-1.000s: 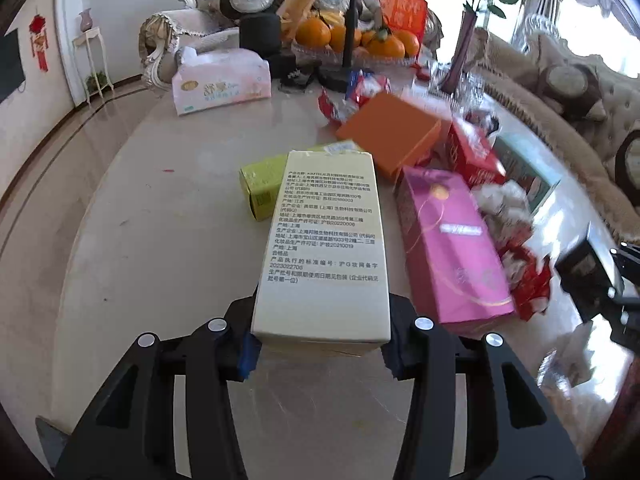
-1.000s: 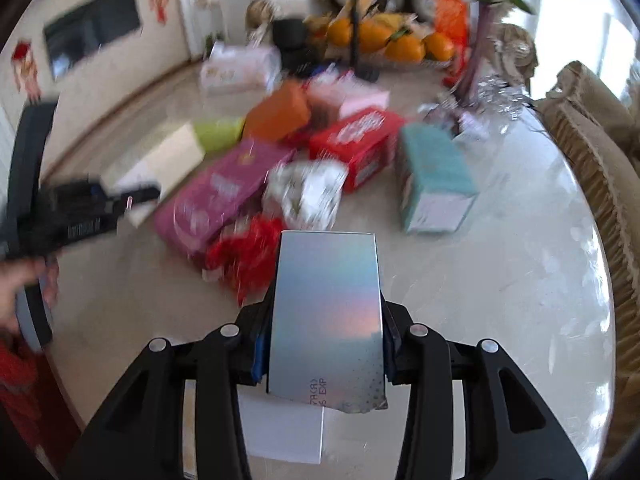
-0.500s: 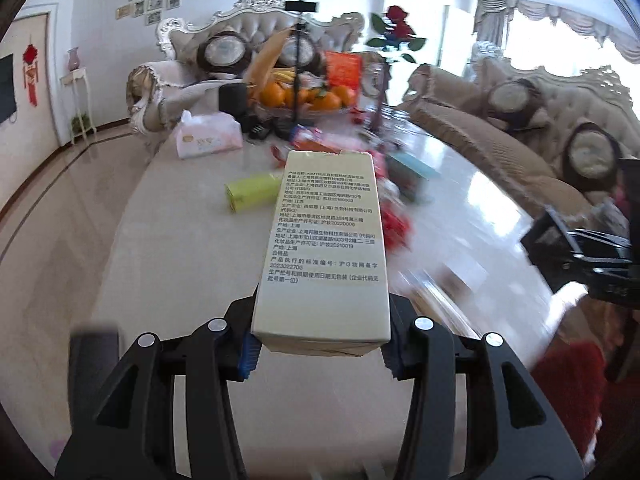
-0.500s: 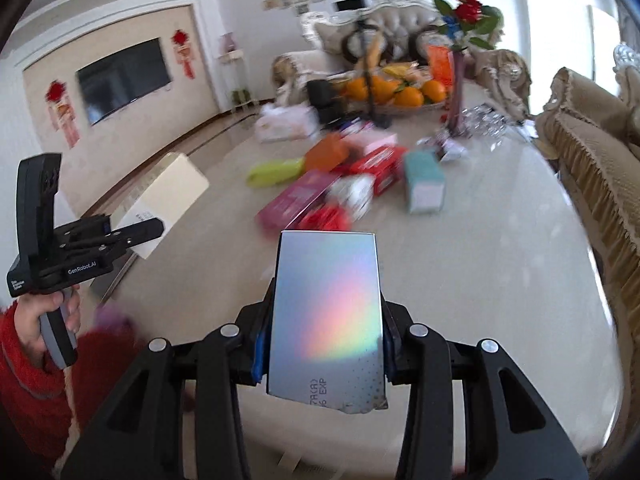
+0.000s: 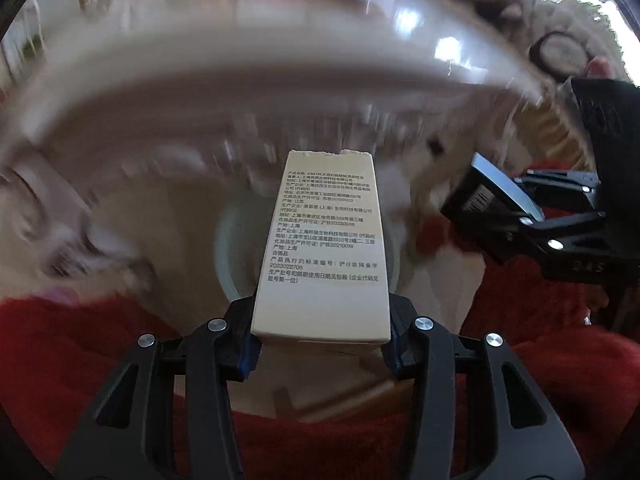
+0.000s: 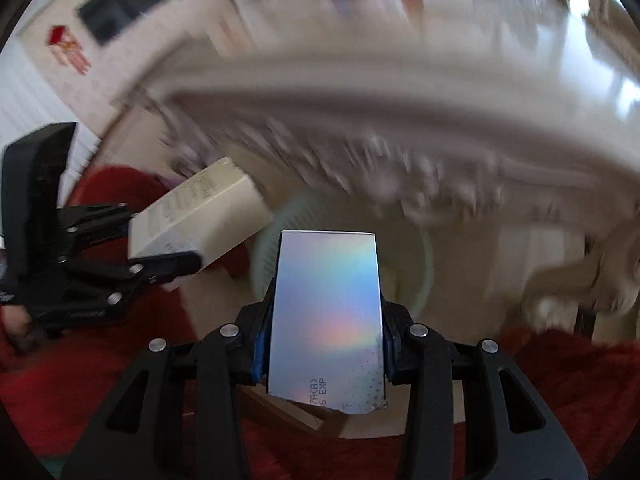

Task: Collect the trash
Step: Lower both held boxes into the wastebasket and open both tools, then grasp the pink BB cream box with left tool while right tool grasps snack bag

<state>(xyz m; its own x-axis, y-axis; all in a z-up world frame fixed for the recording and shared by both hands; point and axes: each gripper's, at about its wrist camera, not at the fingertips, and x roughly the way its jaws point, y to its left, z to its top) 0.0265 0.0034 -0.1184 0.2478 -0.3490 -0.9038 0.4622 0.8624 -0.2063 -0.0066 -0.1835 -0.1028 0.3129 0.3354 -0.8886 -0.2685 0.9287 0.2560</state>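
Though blurred, pale floor apparently surrounds a round bin.

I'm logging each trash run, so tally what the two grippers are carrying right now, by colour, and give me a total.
Cream cardboard box with black printed text, in the left gripper: 1
Silver holographic cardboard box, in the right gripper: 1
Total: 2

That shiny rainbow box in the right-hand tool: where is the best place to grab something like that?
Across its two narrow long edges, near one end, much as the right gripper holds it now. The shiny box is flat and rectangular, so its parallel edges give the pads square contact. Coming from the torn end leaves the rest pointing forward, probably handy for dropping it into the pale round bin below.
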